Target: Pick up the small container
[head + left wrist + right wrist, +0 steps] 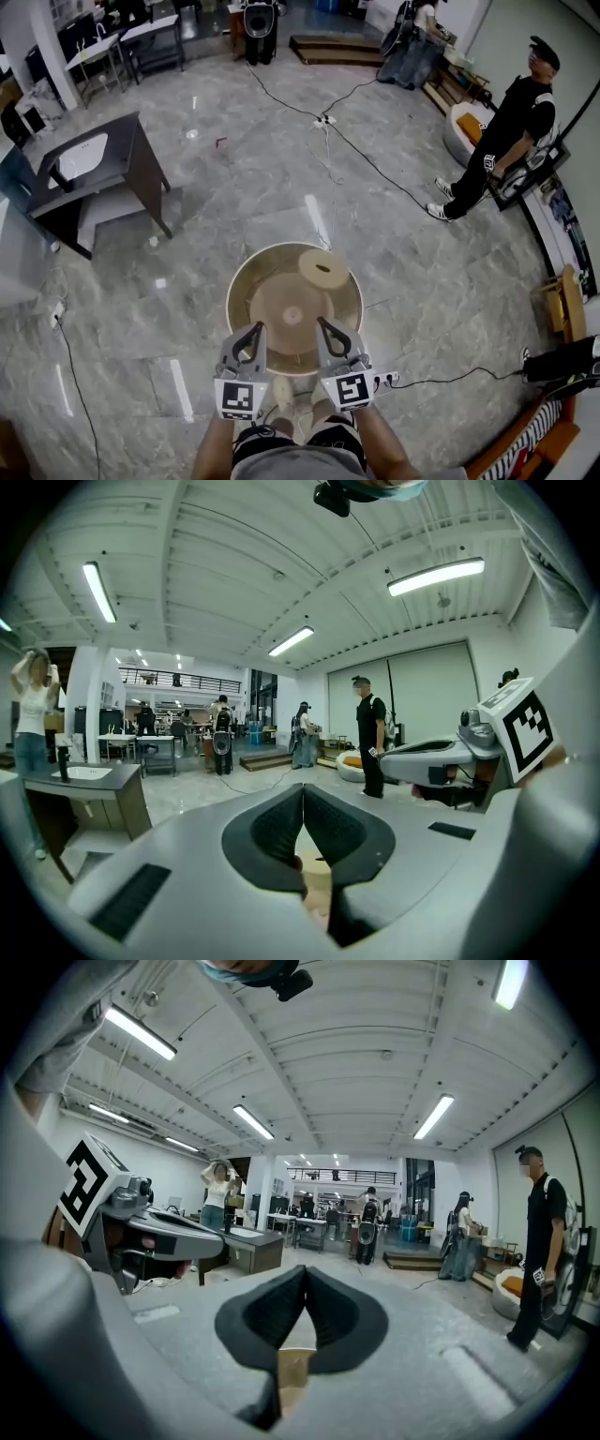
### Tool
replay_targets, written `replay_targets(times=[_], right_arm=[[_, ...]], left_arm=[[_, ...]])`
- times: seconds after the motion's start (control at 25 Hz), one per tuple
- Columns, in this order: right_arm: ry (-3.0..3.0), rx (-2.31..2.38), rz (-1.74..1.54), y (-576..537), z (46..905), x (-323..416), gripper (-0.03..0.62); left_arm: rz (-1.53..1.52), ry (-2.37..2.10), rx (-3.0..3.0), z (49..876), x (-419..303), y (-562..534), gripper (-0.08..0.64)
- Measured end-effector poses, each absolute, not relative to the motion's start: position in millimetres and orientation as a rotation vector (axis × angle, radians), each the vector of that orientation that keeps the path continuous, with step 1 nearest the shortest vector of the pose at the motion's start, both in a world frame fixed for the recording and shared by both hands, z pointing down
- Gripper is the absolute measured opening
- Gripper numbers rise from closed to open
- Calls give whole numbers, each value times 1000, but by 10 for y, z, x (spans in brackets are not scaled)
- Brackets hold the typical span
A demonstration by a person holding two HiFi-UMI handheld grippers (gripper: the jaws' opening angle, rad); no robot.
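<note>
While both forearms [375, 441] are kept low and close to the body, the left tool [259, 326] and the right tool [322, 322] are held side by side over the near edge of the round beige desk [246, 281], with their tips directed forward. In both gripper views the room is seen nearly level, so the tools are pointed across the room and not down at the desk.

The dark pads of the left tool are pressed together at the tips, and nothing is pinched between them. The same is seen for the right tool.

The small round beige container [323, 267], with a short dark slot on its top, is placed at the far right part of the desk, apart from both tools and not touched. A smaller pale round spot [292, 315] is seen at the middle of the desk, between the two tools' tips; what it is cannot be told.

Around the desk, the grey marble floor [234, 187] is crossed by black cables [375, 169]. A dark grey side desk [141, 141] is seen to the left, and a person in black clothes [511, 131] is standing far to the right. A white power strip [386, 380] is lying on the floor near the right tool.
</note>
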State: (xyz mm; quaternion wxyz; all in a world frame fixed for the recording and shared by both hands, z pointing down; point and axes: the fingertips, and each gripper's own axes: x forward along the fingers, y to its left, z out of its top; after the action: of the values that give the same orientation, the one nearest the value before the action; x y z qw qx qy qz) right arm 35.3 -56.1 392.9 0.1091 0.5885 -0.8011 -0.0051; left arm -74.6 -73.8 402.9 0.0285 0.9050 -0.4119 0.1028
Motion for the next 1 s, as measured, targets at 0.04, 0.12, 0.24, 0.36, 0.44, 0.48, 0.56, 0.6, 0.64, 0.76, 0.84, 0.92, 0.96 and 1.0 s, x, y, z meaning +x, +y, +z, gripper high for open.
replay_targets(times=[0.04, 0.12, 0.24, 0.36, 0.44, 0.48, 0.56, 0.6, 0.64, 0.76, 0.84, 0.92, 0.96, 1.0], right_arm=[[-2360, 1719, -4, -597, 3985, 336, 2], [-2371, 1699, 10, -681, 4096, 321, 2], [-2387, 1663, 43, -848, 4333, 289, 2], [-2406, 1625, 88, -1007, 4686, 267, 2], [-2414, 1591, 108, -1089, 4941, 280, 2], [-2418, 1574, 114, -1129, 5069, 290, 2], [-2424, 1545, 120, -1210, 5326, 318, 2], [-2426, 1534, 125, -1249, 5454, 336, 2], [-2429, 1524, 132, -1284, 5583, 357, 2], [-2432, 1489, 159, -1357, 5974, 420, 2], [-2435, 1465, 164, -1386, 6227, 448, 2], [-2441, 1445, 176, -1409, 6476, 467, 2], [-2444, 1436, 186, -1422, 6603, 473, 2], [-2446, 1427, 193, -1435, 6729, 478, 2]], left_arm=[[313, -1282, 2763, 4071, -756, -774, 18], [334, -1300, 2762, 4202, -778, -856, 18], [343, -1334, 2711, 4436, -809, -998, 18], [396, -1353, 2715, 4790, -829, -1120, 18], [398, -1364, 2678, 4993, -794, -1187, 18], [391, -1370, 2652, 5088, -769, -1222, 18], [369, -1384, 2605, 5277, -713, -1298, 18], [364, -1389, 2596, 5377, -683, -1337, 18], [366, -1392, 2592, 5482, -654, -1370, 18], [372, -1401, 2566, 5811, -575, -1429, 18], [378, -1406, 2548, 6038, -532, -1438, 18], [379, -1409, 2529, 6271, -495, -1437, 18], [382, -1410, 2518, 6391, -477, -1440, 18], [389, -1411, 2510, 6515, -461, -1443, 18]])
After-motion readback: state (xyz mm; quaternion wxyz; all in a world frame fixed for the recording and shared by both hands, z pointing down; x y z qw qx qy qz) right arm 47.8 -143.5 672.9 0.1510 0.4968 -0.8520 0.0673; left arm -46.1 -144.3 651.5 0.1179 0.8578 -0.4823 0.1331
